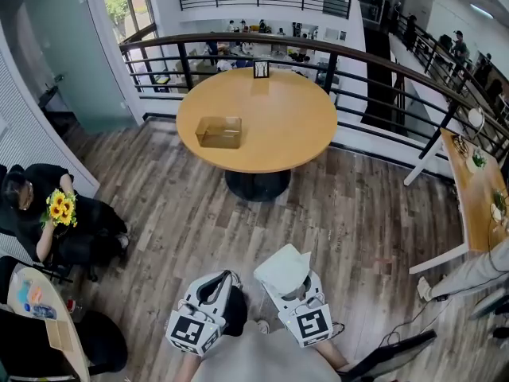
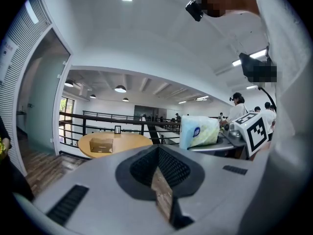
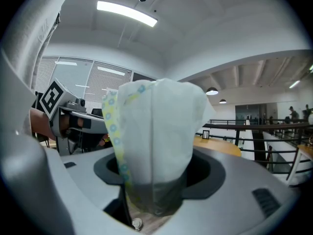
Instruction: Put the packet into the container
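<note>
My right gripper (image 1: 288, 286) is shut on a white packet (image 1: 282, 267), low in the head view and above the wooden floor. In the right gripper view the packet (image 3: 156, 131) stands upright between the jaws and fills the middle; it has a yellow dotted edge. The left gripper view shows the same packet (image 2: 198, 132) off to the right. My left gripper (image 1: 227, 281) is beside it, jaws together with nothing in them. The translucent brown container (image 1: 219, 131) sits on the left part of the round wooden table (image 1: 278, 126), well ahead of both grippers.
A small framed sign (image 1: 261, 69) stands at the table's far edge. A black railing (image 1: 374, 58) curves behind the table. A seated person with yellow flowers (image 1: 60, 208) is at the left. Another table (image 1: 477, 189) and a person's leg (image 1: 469, 277) are at the right.
</note>
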A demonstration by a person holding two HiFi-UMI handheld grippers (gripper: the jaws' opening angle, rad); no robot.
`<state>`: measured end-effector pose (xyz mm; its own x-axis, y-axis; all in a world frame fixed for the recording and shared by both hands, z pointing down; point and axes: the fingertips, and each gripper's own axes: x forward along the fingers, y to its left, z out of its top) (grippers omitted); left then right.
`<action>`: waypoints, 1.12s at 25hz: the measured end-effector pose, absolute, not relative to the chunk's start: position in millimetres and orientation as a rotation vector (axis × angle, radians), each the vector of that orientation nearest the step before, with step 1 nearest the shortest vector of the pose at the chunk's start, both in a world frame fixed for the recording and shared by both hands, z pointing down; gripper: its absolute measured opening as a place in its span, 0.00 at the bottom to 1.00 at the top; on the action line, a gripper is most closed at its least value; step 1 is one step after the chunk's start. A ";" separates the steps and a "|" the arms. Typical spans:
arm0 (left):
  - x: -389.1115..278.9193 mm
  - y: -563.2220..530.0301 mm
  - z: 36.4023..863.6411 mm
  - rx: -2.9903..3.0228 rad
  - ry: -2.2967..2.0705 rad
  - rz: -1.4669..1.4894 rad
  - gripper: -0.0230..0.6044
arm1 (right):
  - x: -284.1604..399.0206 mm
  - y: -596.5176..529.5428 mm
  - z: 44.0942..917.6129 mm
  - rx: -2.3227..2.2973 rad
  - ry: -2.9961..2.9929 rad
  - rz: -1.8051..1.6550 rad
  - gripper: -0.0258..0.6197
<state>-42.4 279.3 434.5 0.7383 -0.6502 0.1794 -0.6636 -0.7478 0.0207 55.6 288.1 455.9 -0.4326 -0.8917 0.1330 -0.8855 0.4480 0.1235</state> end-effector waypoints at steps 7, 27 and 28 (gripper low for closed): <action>-44.1 219.1 437.3 2.835 -1.090 0.212 0.05 | 46.9 227.5 458.2 1.504 -2.526 -0.057 0.48; -66.8 47.7 422.6 2.881 -0.989 0.142 0.04 | 11.8 59.4 446.0 1.581 -2.488 0.043 0.48; -68.6 45.1 424.0 2.872 -0.989 0.136 0.04 | 8.8 57.5 448.4 1.577 -2.490 0.064 0.48</action>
